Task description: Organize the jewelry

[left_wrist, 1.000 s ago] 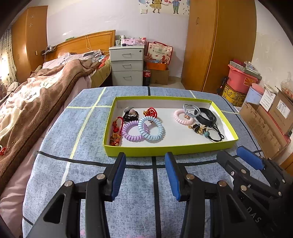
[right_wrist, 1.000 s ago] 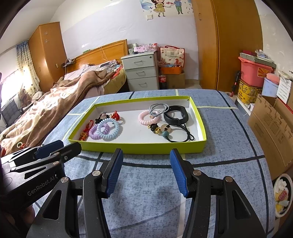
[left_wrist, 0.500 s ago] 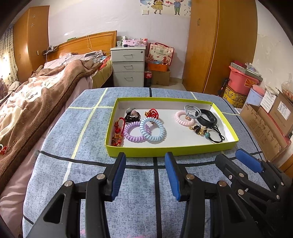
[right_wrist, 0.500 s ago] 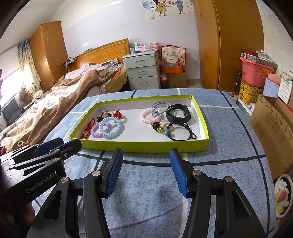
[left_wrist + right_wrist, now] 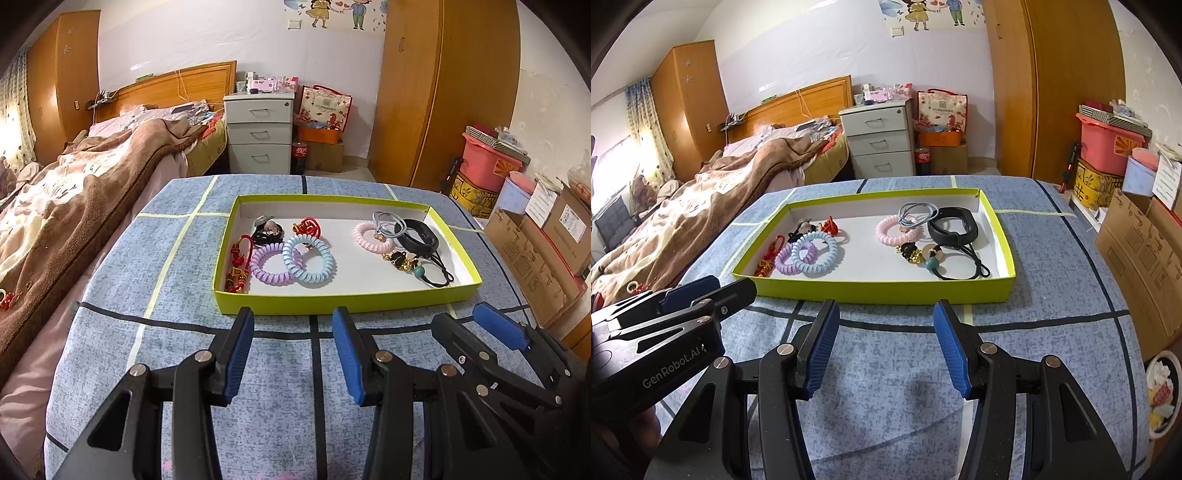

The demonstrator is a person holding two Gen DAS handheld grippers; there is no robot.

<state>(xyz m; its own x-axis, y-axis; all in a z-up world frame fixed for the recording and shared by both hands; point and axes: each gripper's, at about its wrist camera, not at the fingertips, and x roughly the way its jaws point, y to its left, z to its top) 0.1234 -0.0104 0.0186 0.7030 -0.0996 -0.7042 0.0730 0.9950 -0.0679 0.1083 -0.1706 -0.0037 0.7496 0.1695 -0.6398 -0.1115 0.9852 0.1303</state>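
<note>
Tools (image 5: 293, 325) (image 5: 886, 317) hover spread and empty, at six o'clock of the tray (image 5: 332, 302). Jewelry sits sorted in two clusters, likely grouped by kind.

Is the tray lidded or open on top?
Open. The tray has no lid: its white floor and the hair ties inside show plainly in both views.

Bright, sharp daylight; fisheye bending, dark corners.
</note>
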